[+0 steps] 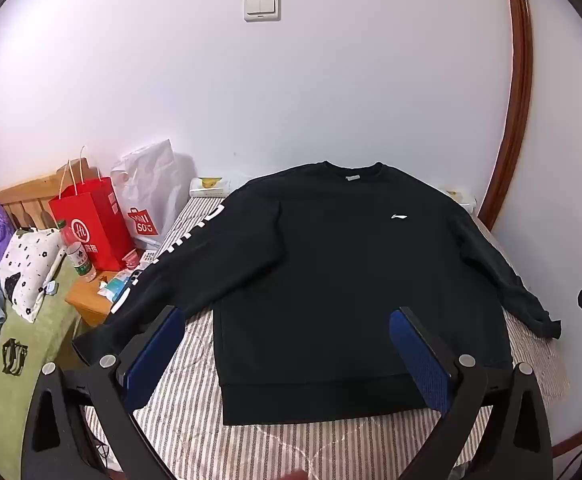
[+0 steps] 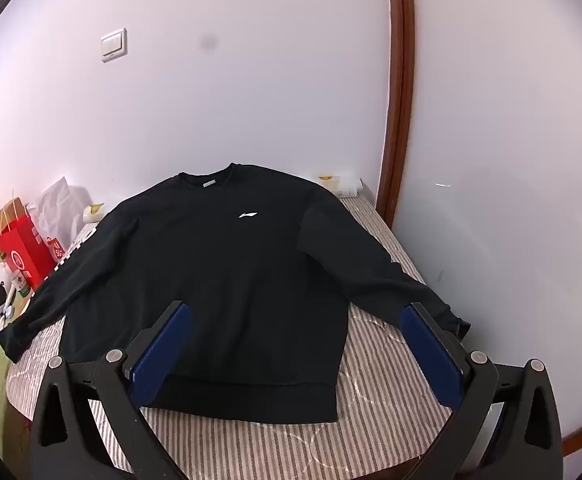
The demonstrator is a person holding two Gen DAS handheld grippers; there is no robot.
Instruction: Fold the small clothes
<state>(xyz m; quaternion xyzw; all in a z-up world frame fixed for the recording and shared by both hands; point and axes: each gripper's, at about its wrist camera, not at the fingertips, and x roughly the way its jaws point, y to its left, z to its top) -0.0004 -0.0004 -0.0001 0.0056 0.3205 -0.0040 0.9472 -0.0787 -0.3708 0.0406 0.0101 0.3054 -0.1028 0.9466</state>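
Observation:
A black long-sleeved sweatshirt (image 1: 331,272) (image 2: 219,272) lies flat and face up on a striped cover (image 1: 187,412) (image 2: 375,368), collar toward the wall, both sleeves spread out. A small white logo marks its chest, and white lettering runs down the left sleeve (image 1: 159,276). My left gripper (image 1: 291,340) hovers open above the hem, nothing between its blue pads. My right gripper (image 2: 297,332) is open too, above the hem's right part, its right pad (image 2: 431,352) in front of the right cuff. Each gripper's tip shows at the edge of the other's view.
Left of the bed stand a red paper bag (image 1: 91,220), a white plastic bag (image 1: 155,188), a bottle (image 1: 79,260), a spotted pillow (image 1: 27,268) and a wooden stand (image 1: 87,304). White walls and a brown door frame (image 1: 519,92) bound the bed at the back and right.

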